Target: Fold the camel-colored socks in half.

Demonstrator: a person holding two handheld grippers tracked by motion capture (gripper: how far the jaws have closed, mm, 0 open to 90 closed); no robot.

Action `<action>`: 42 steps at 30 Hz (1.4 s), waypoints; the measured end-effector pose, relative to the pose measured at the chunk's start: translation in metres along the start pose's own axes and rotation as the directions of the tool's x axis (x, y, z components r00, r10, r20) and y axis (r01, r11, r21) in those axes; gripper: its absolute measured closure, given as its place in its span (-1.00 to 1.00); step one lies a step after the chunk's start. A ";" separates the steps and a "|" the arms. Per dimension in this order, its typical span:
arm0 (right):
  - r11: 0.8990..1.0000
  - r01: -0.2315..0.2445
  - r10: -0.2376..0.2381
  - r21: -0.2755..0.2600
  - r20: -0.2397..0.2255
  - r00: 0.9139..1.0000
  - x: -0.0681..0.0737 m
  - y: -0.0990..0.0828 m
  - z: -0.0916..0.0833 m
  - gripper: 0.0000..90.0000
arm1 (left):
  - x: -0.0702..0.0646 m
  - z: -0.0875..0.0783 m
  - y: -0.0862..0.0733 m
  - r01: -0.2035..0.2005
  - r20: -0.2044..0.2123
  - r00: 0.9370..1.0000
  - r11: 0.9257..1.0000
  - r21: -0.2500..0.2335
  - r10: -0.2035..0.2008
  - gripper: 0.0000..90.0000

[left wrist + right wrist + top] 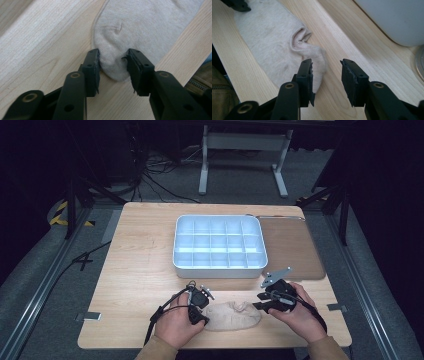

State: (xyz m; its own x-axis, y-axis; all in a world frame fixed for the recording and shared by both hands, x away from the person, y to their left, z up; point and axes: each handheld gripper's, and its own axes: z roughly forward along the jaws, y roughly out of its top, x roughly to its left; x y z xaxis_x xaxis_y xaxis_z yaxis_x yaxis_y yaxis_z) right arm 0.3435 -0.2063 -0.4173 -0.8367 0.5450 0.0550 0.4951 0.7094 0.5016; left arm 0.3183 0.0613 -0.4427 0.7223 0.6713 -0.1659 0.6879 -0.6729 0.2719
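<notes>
I have one beige sock [231,316] lying flat on the table [140,270] near its front edge, between my two hands and in front of the white divided tray [219,245]. My left gripper [113,64] has its fingers [92,66] on either side of the sock's rounded end, touching the fabric at both flanks, so I read it as pinching that end, though lightly. My right gripper [326,72] has its fingers [305,75] spread: one rests over the sock's cuff end, the other stands over bare wood, nothing clamped. The risk I see is on the left: the grip catches only the very tip, so a lift could let the knit slide out, or gather just one layer and leave the rest dragging. On the right, closing from here could scrape the table and miss the cuff, since the fabric sits off to one side. Count: one sock, one tray, two grippers, and what looks like a brown mat [292,247] beside the tray.
</notes>
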 end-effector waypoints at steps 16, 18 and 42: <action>0.997 0.066 -0.063 0.043 -0.068 0.996 0.021 0.003 0.019 0.96 | 0.012 -0.012 -0.004 0.018 0.060 0.998 1.000 -0.016 -0.017 0.88; 0.997 0.067 -0.064 0.035 -0.071 0.995 0.023 0.004 0.021 0.98 | 0.013 -0.018 -0.005 0.008 0.054 0.999 1.000 -0.009 -0.007 0.89; 0.997 0.075 -0.074 0.019 -0.062 0.995 0.032 0.001 0.043 0.98 | 0.016 -0.038 -0.004 0.002 0.115 0.993 0.999 -0.054 0.004 0.88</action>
State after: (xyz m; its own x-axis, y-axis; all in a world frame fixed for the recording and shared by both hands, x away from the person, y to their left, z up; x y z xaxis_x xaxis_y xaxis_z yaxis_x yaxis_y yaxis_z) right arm 0.3276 -0.1689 -0.4517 -0.8839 0.4622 0.0716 0.4352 0.7569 0.4875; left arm 0.3246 0.0862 -0.4101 0.7288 0.6280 -0.2730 0.6843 -0.6541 0.3222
